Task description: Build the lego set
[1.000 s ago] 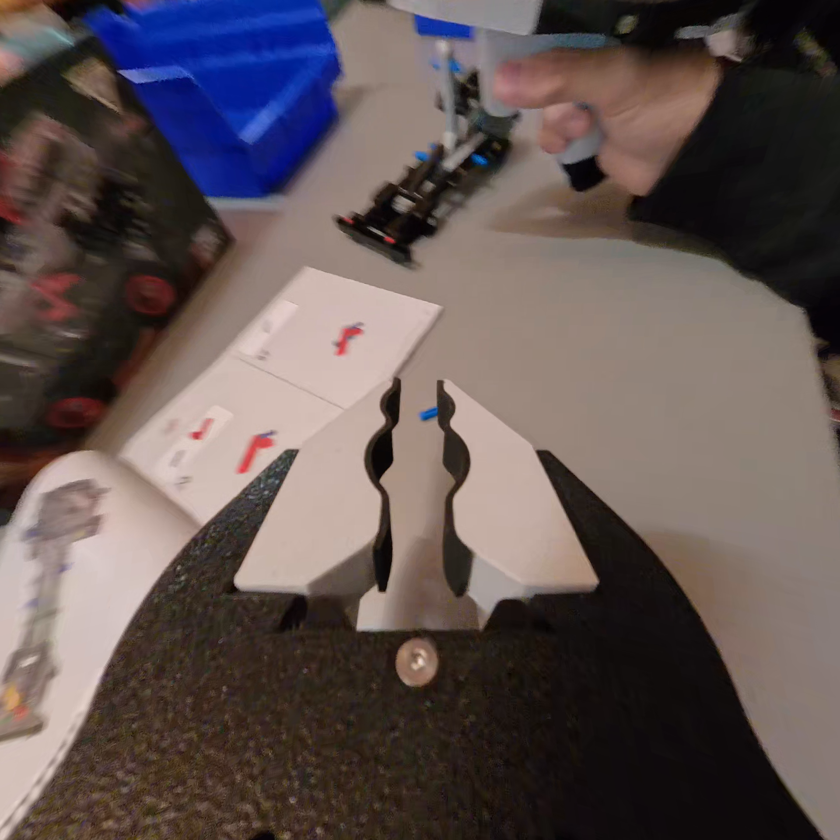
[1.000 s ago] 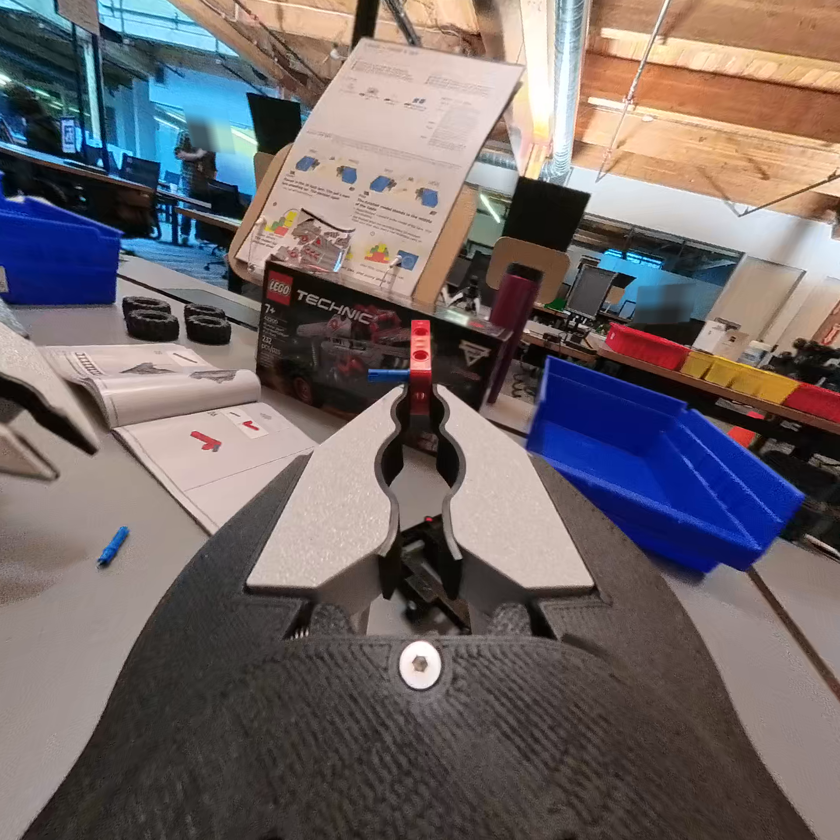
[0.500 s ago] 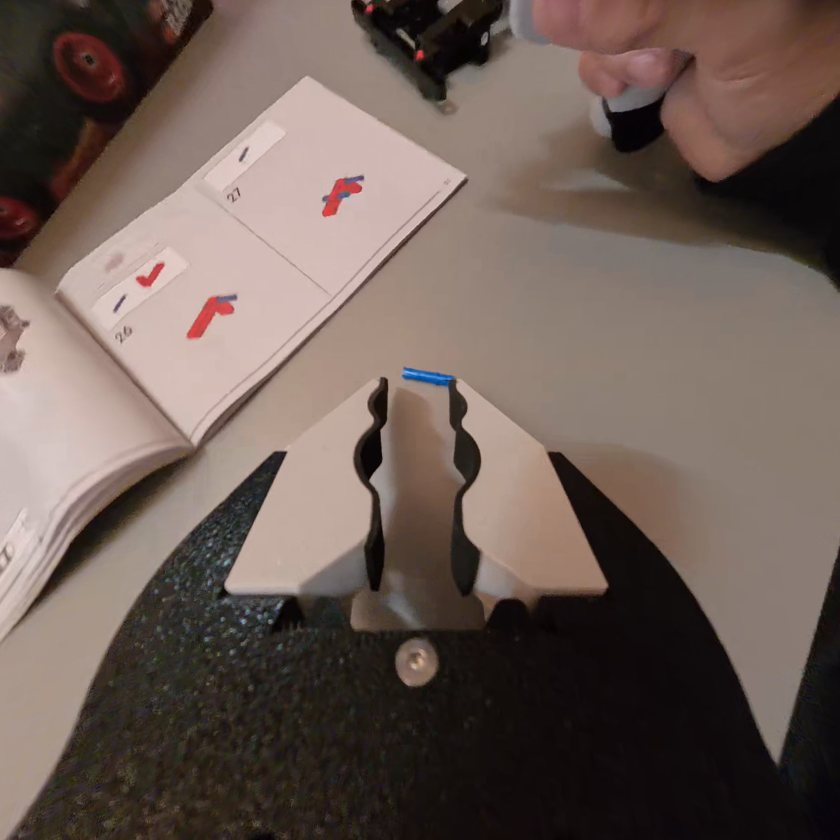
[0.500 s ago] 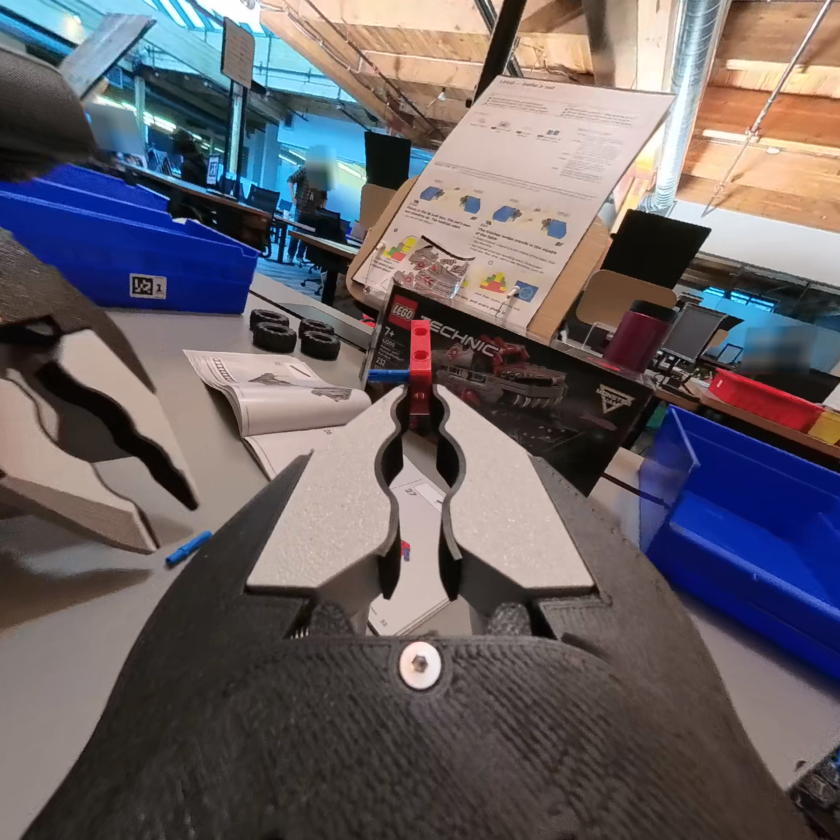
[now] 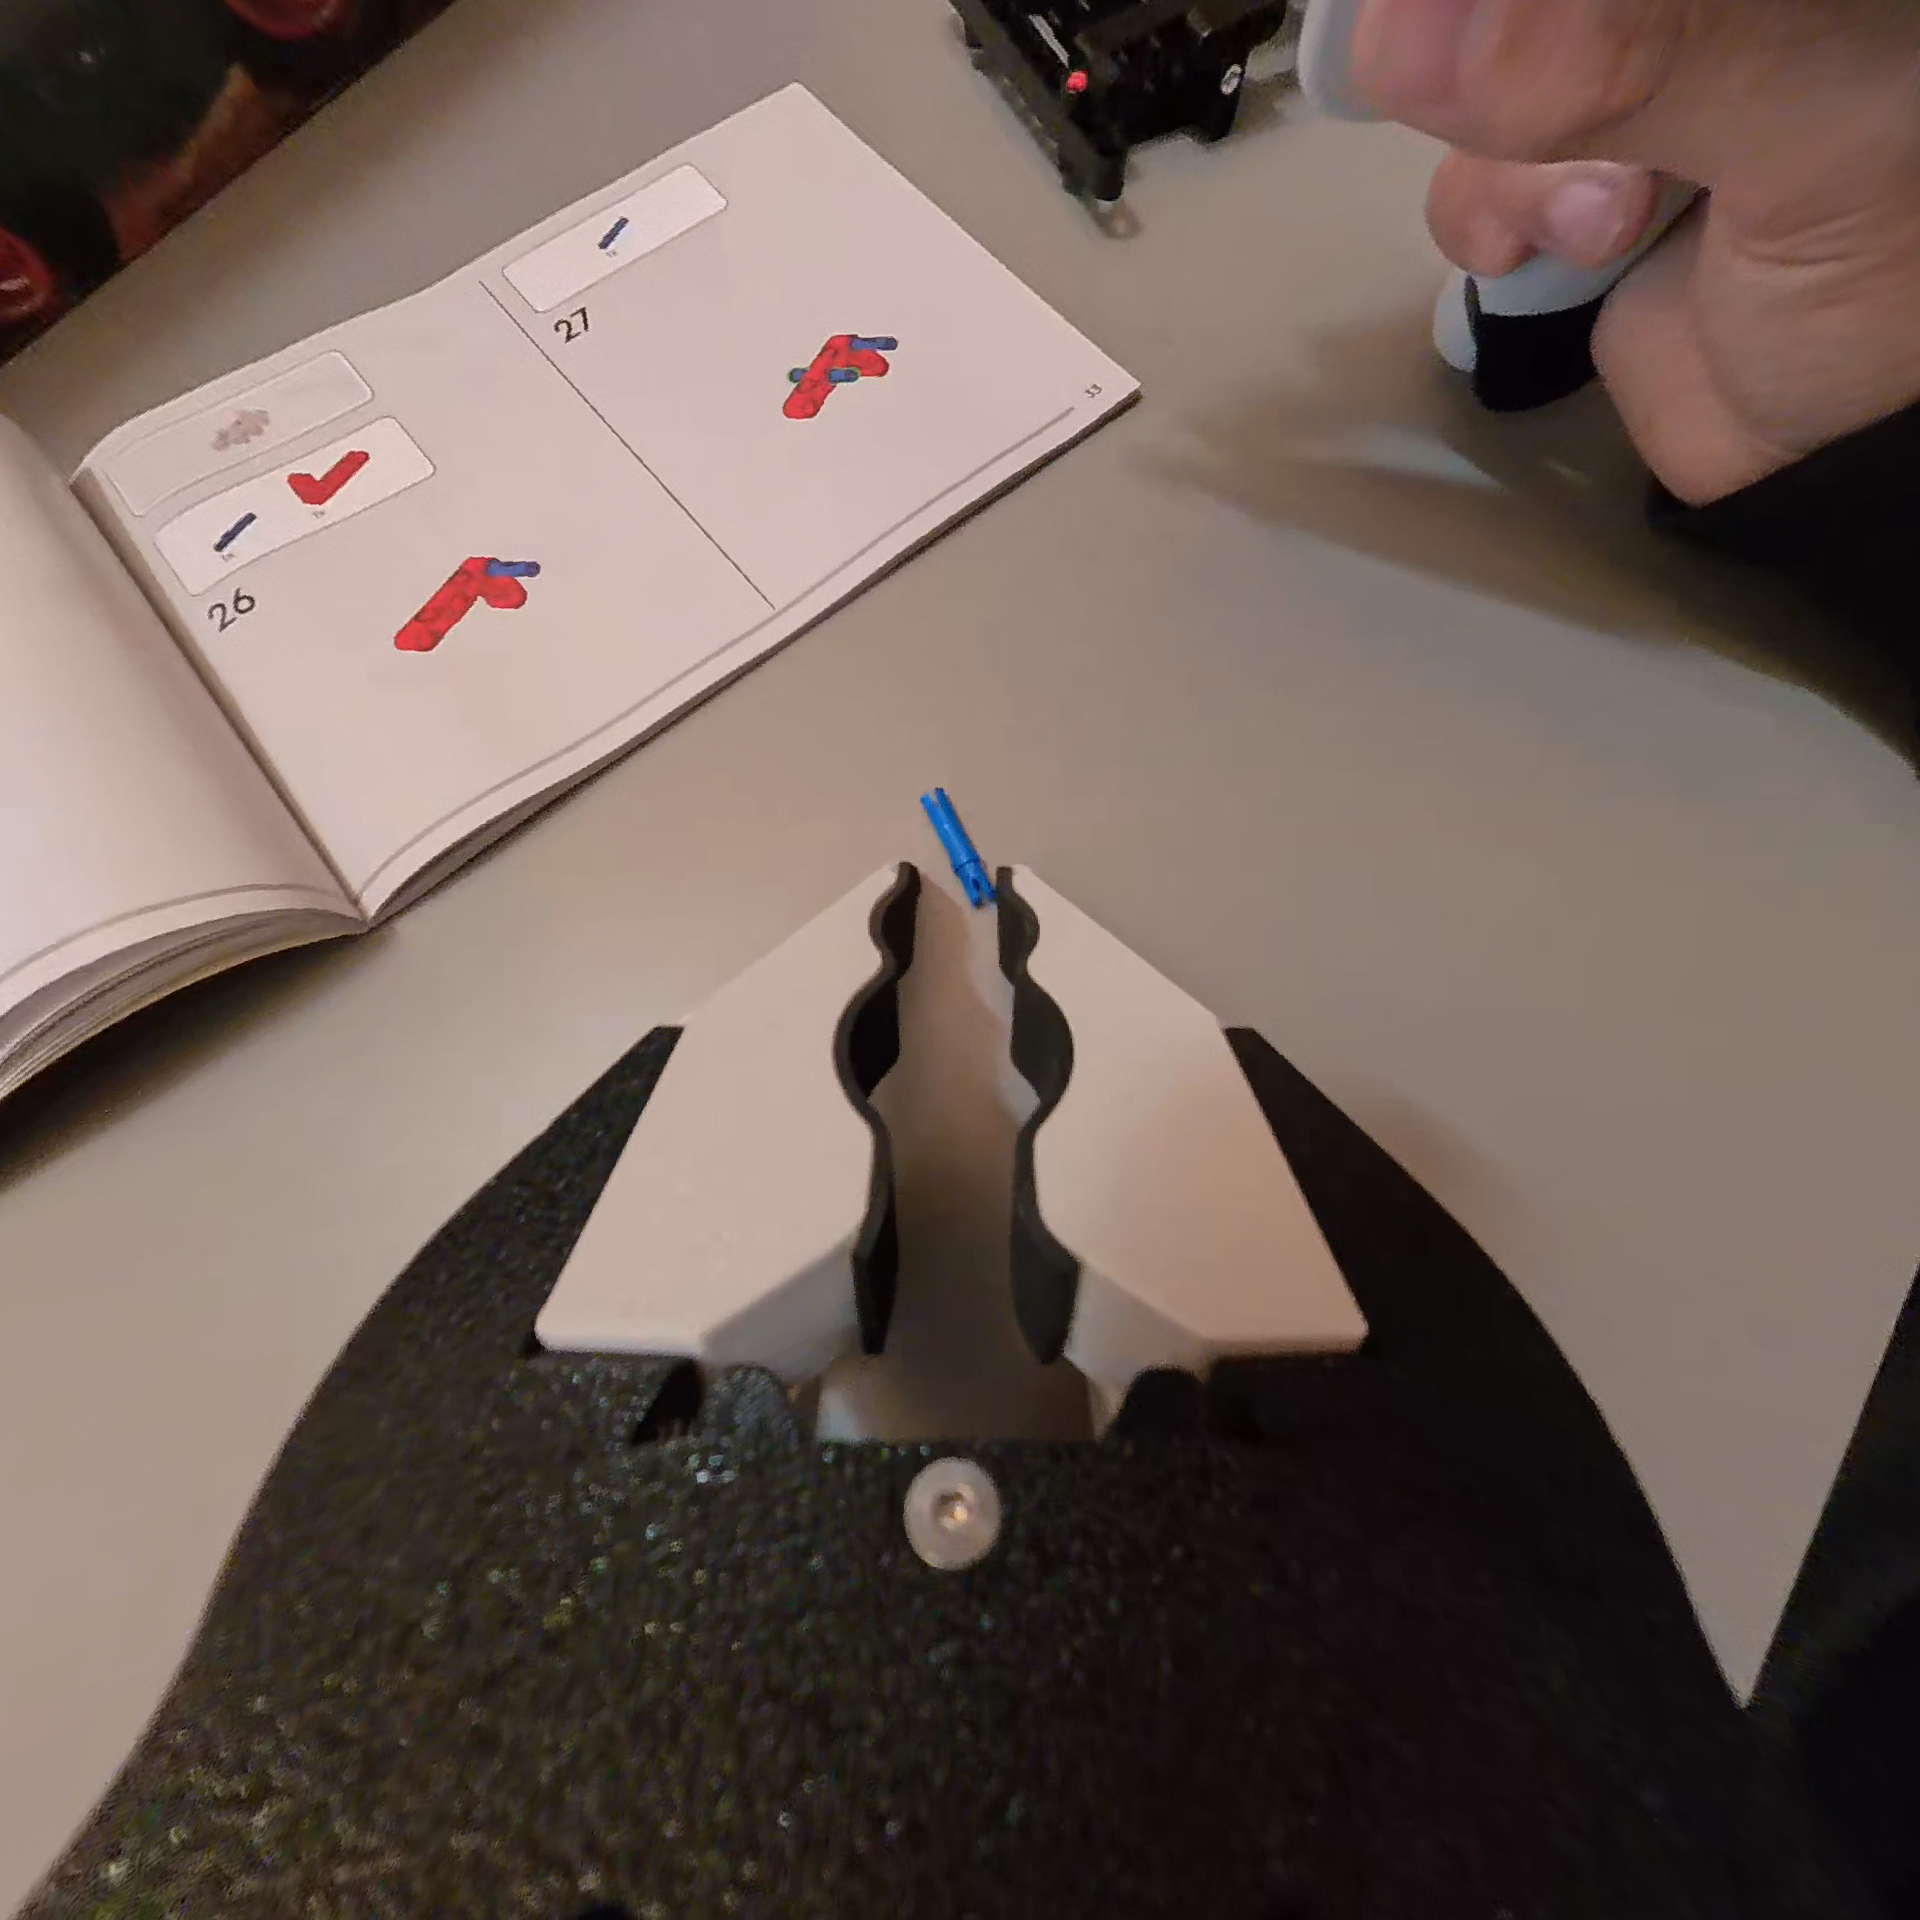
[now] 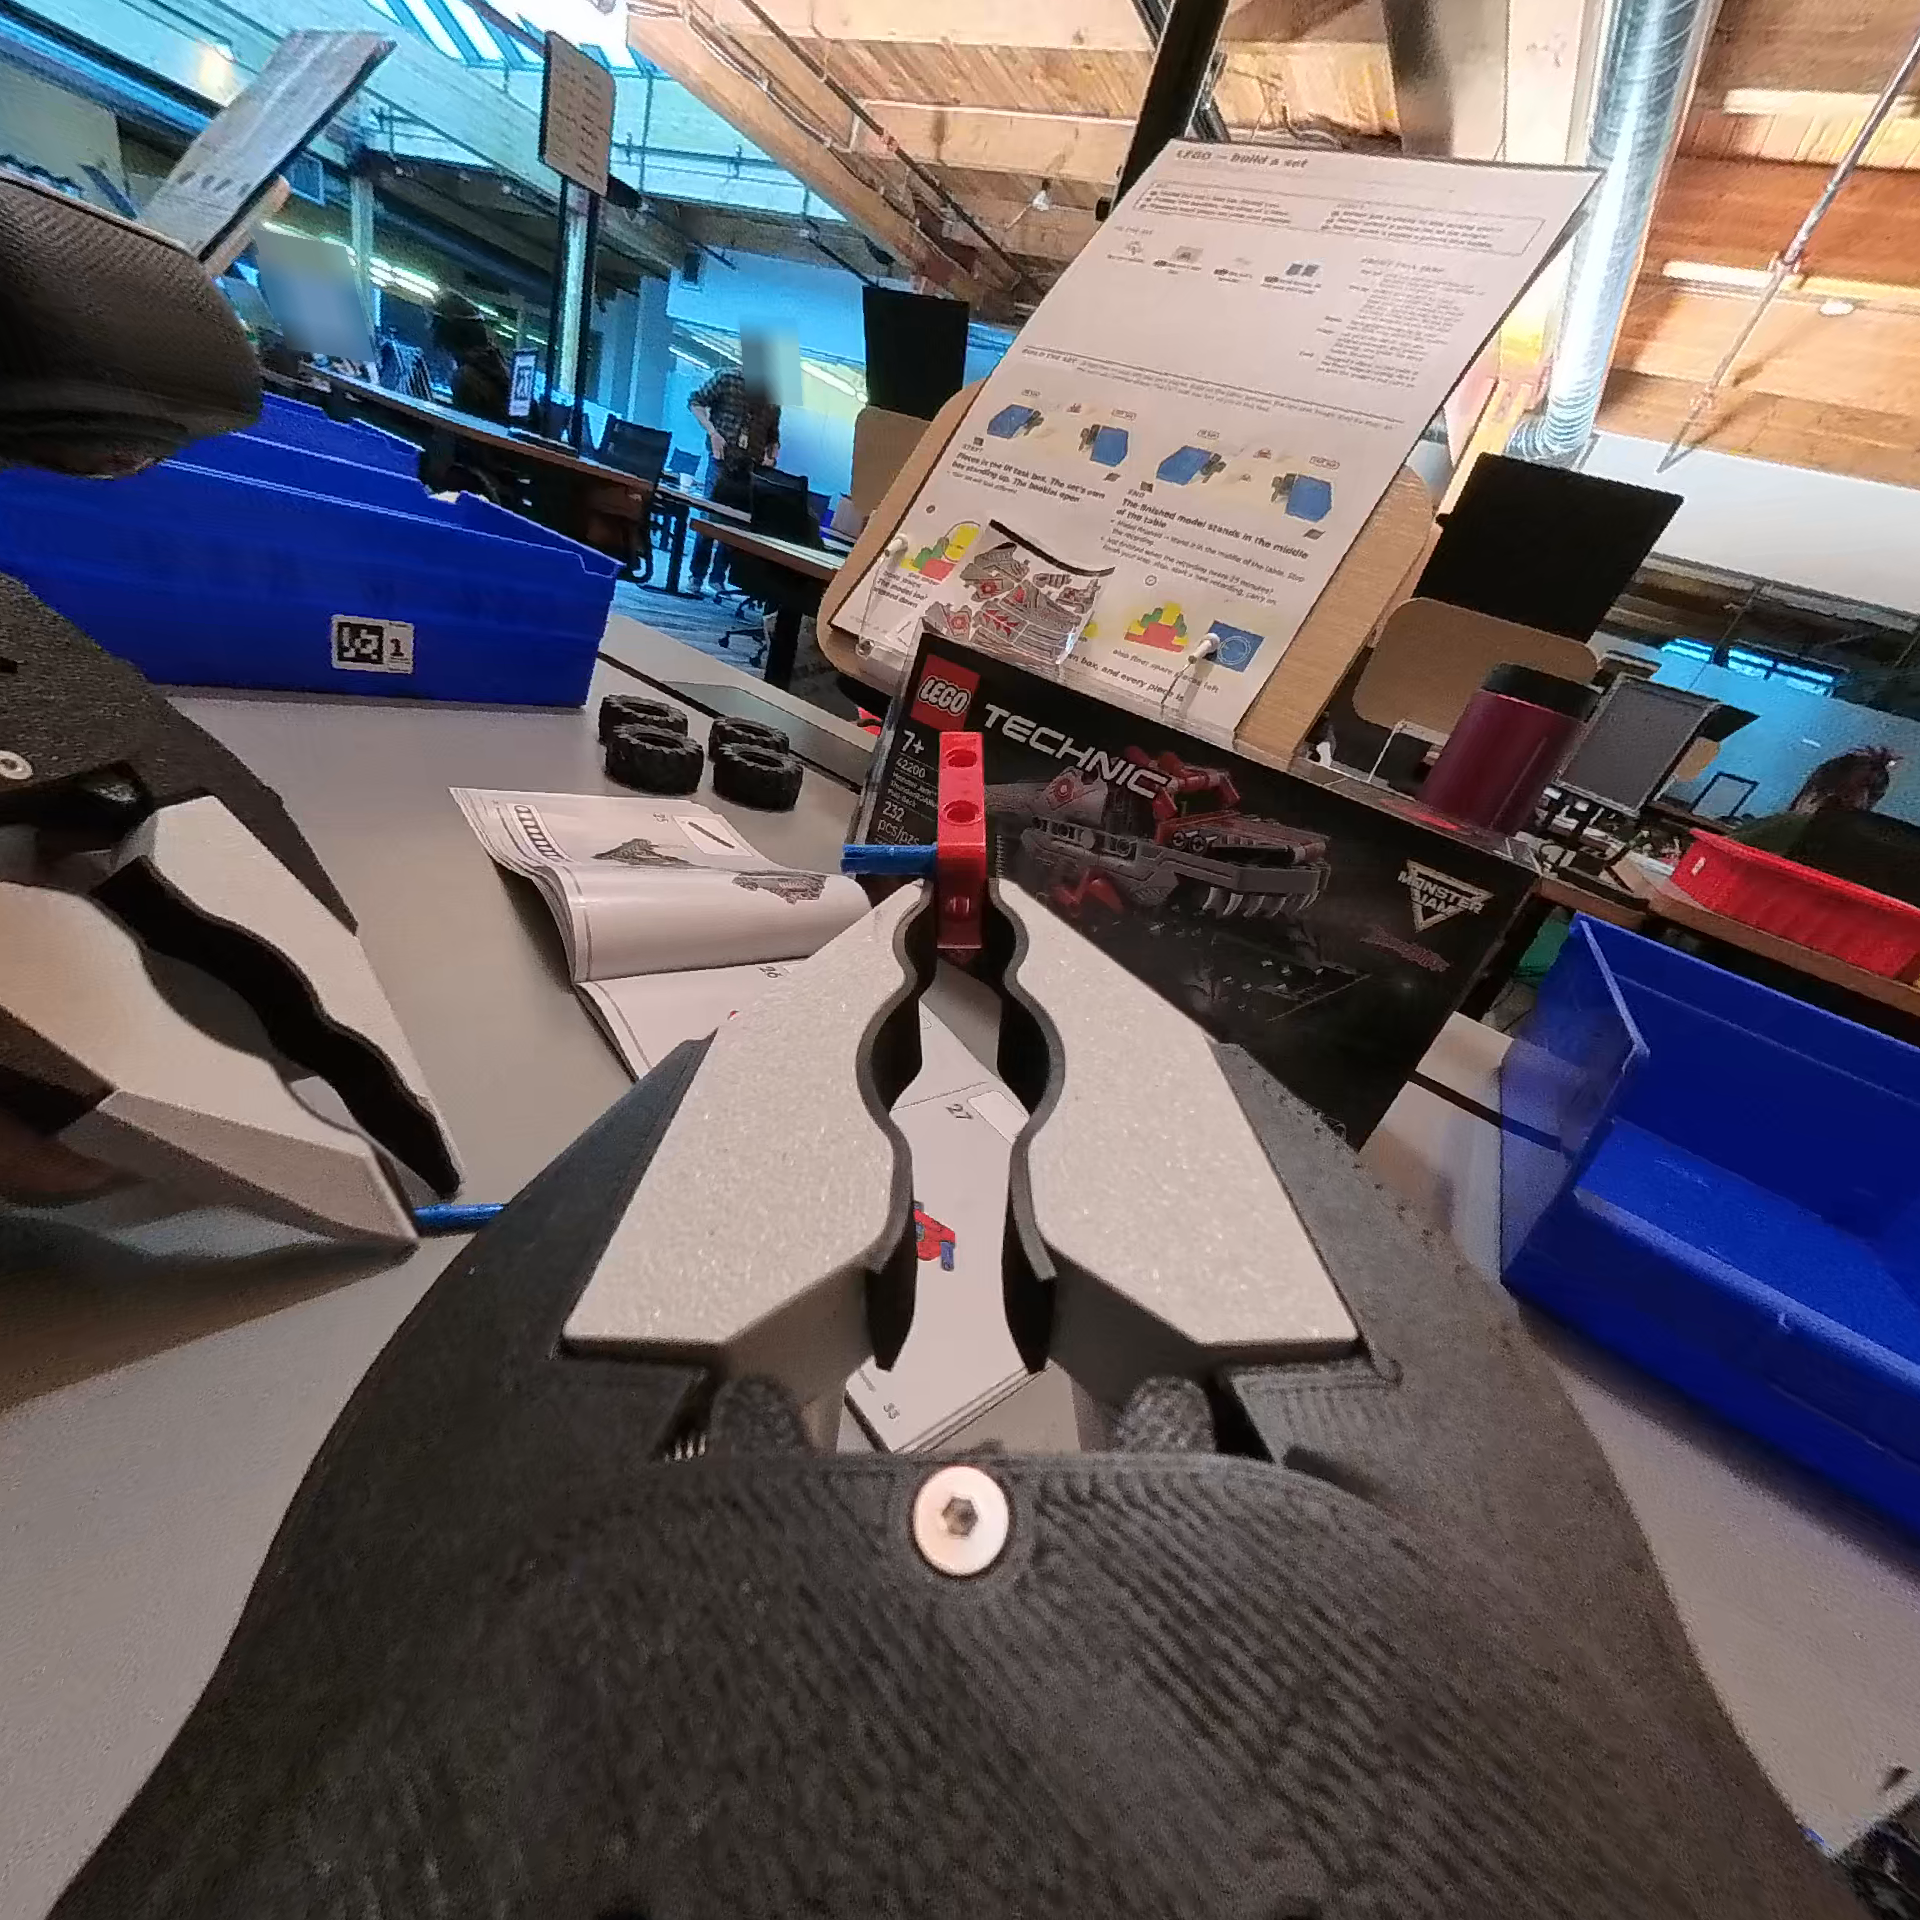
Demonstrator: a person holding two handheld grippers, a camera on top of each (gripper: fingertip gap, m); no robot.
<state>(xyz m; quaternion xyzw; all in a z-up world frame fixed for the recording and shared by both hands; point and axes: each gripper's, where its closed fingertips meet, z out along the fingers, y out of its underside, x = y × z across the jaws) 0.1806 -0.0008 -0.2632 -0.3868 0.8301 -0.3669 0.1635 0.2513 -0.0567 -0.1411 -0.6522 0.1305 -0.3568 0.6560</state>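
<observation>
My left gripper [image 5: 954, 881] is open, low over the grey table, its tips at a loose blue pin [image 5: 958, 848] that lies just ahead by the right fingertip. The same pin [image 6: 457, 1214] shows in the right wrist view at the left gripper's tip [image 6: 410, 1195]. My right gripper [image 6: 961, 899] is shut on a red beam [image 6: 958, 831] held upright, with a blue pin [image 6: 883, 857] sticking out of its left side. The part-built black chassis [image 5: 1112, 83] sits at the far edge of the left wrist view.
The open instruction booklet [image 5: 499, 499] lies left of the pin. The set's box [image 6: 1195, 883], several black tyres [image 6: 696, 753], blue bins [image 6: 312, 582] [image 6: 1714, 1174] and a propped instruction board [image 6: 1226, 436] stand behind. A hand [image 5: 1683, 208] holds the right gripper. Tip to tip, the grippers are about 15 cm apart.
My left gripper has come down and forward to the loose blue pin, which has turned from crosswise to lengthwise at its tips. My right gripper has swung with the red beam still held.
</observation>
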